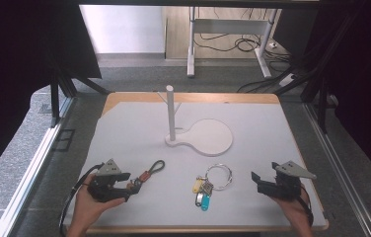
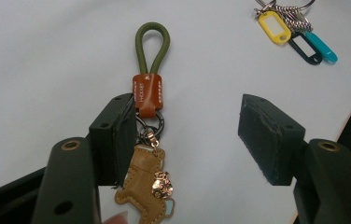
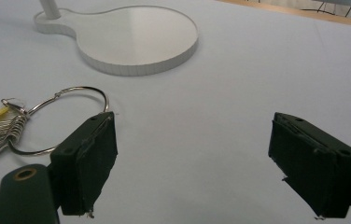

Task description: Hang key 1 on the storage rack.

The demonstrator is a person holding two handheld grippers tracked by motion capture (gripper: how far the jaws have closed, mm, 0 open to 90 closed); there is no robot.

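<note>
Stand [image 1: 199, 136] behind on table [image 1: 124, 123], cord keychain [image 1: 150, 171] front left, key ring [image 1: 216, 177] front right

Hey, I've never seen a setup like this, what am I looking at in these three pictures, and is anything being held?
A person sits at a table and holds a hand-operated two-jaw gripper in each hand; there is no robot arm. The high view looks down from above the person's side. The other two pictures come from small cameras that ride on the grippers and look along their black jaws.

On the table stands a white stand, a round base with an upright post. Nearer the person lie a keychain with a green cord loop, brown leather tab and small boot charm, and a metal ring with coloured key tags.

The left gripper has its jaws open around the keychain's clasp, not pressing on it. The right gripper is open too, beside the ring. Nothing is held.
</note>
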